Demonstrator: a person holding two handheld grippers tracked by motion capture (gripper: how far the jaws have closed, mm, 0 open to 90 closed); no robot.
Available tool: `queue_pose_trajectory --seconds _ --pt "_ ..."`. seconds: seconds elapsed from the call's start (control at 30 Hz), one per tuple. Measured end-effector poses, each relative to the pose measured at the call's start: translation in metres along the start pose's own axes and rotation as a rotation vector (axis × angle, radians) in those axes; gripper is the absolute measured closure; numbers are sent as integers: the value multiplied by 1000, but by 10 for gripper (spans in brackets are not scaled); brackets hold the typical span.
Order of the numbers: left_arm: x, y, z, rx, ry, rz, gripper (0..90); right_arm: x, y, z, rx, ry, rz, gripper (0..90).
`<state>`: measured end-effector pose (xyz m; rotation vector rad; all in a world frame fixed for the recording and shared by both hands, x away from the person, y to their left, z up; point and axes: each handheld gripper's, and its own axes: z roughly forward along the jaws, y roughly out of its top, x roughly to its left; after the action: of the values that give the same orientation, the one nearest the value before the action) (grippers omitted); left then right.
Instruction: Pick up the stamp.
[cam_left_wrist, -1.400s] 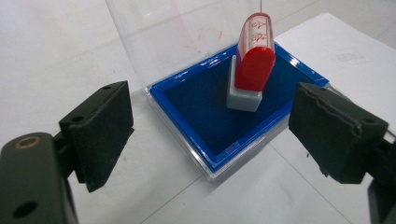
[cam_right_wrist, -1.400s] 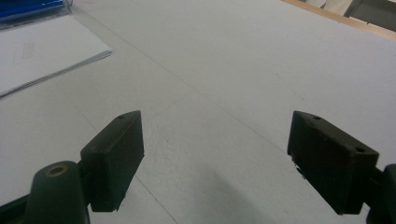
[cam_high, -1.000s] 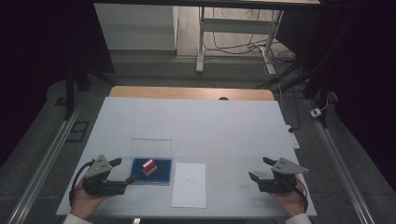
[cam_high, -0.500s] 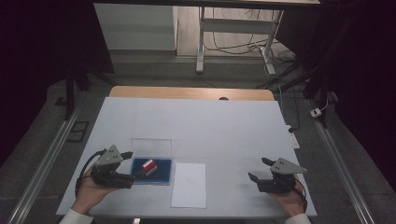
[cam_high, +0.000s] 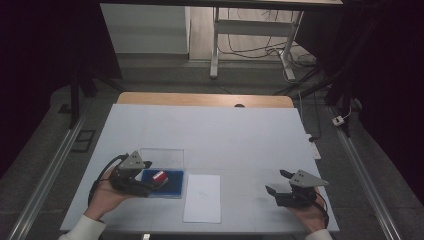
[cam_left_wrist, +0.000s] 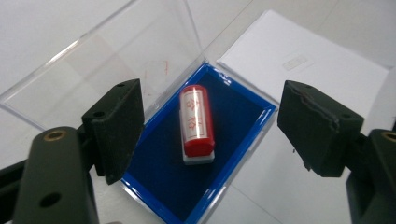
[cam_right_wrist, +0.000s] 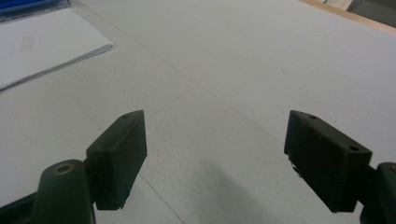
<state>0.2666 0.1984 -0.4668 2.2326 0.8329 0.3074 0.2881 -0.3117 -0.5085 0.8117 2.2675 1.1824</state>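
A red cylindrical stamp (cam_high: 160, 176) (cam_left_wrist: 197, 125) lies on its side in a blue-lined case (cam_high: 174, 189) (cam_left_wrist: 177, 186). The case's clear lid (cam_high: 162, 156) (cam_left_wrist: 116, 60) is folded back flat on the table. My left gripper (cam_high: 152, 181) (cam_left_wrist: 210, 121) hovers over the case with the stamp showing between its jaws. The jaws have just been closing a little, but the pads (cam_left_wrist: 119, 126) stand well apart from the stamp, so it is open. My right gripper (cam_high: 276, 181) (cam_right_wrist: 215, 158) rests at the near right, open and empty.
A white sheet of paper (cam_high: 202, 197) (cam_left_wrist: 303, 60) (cam_right_wrist: 42, 42) lies just right of the case. The white table top (cam_high: 215, 130) ends in a wooden strip (cam_high: 200, 99) at the far side. Table legs and cables stand on the floor beyond.
The left gripper has moved right and up, from the table's left edge to over the blue case. The right gripper has stayed in place.
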Motion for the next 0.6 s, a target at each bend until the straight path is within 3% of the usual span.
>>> queue_pose_trajectory --seconds 0.27,0.6 --pt "1 3 14 72 30 0 308 0 -1 0 5 1 1 210" --pt "-1 3 25 101 47 -5 446 1 -2 2 16 5 -2 216"
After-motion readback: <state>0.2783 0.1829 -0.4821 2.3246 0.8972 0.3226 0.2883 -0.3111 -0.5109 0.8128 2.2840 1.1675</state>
